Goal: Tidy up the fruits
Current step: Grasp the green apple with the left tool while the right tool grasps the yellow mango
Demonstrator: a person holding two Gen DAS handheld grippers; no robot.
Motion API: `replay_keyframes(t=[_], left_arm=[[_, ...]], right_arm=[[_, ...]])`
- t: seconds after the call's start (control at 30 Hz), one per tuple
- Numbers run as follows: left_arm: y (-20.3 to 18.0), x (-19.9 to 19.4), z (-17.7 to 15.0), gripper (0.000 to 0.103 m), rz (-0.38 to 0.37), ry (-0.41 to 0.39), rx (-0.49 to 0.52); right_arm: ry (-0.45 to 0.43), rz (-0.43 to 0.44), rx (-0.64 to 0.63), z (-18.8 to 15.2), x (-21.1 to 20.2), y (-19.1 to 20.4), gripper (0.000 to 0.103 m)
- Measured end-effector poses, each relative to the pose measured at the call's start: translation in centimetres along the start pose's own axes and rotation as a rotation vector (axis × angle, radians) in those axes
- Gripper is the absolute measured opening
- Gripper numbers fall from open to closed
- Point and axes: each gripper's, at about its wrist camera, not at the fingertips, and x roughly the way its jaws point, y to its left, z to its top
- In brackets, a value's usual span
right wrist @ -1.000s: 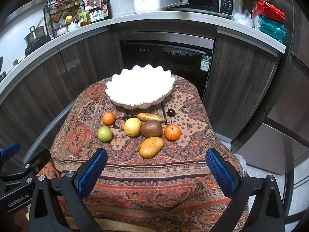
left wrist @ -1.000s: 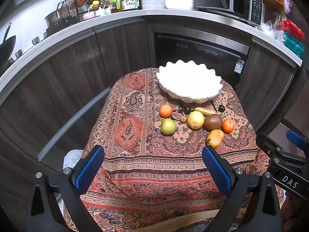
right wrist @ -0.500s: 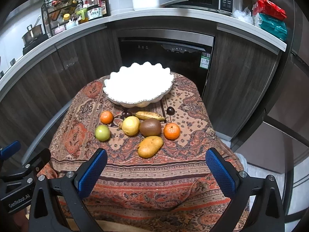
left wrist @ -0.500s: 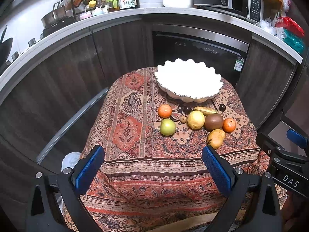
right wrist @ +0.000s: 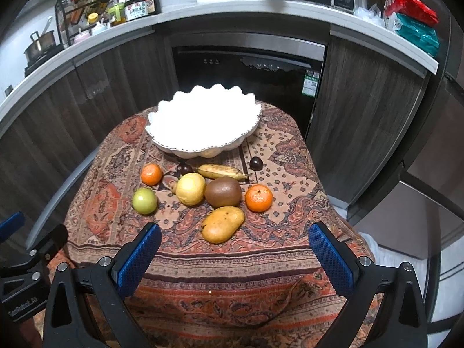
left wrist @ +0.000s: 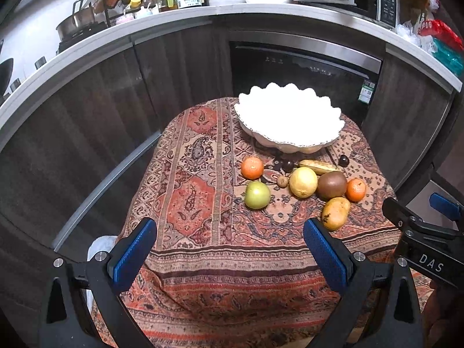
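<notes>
Both grippers advanced slightly toward fruits | left gripper (left wrist: 229,246) wide, empty | right gripper (right wrist: 233,249) wide, empty | mango (right wrist: 222,224) nearest | scalloped bowl (right wrist: 203,148) unfilled

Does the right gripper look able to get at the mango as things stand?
Probably yes. The right gripper is open and empty, and the mango lies nearest it at the front of the fruit. Only bare cloth lies between; the kiwi sits behind it, close.

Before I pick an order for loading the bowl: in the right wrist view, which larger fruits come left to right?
Green apple → left orange → lemon → kiwi → right orange.
</notes>
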Motion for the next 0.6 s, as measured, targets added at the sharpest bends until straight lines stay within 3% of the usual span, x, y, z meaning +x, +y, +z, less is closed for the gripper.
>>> replay_keyframes(t=[0.2, 0.6], left_arm=[[0.4, 3.2, 0.1, 0.103, 0.019, 0.018, -0.012], [2.0, 10.3, 0.2, 0.103, 0.043, 0.036, -0.03]], right_arm=[[0.059, 0.0, 0.01, 0.3, 4.1, 0.9, 0.103], [0.134, -0.08, -0.039, -0.1, 11.3, 3.6, 0.103]])
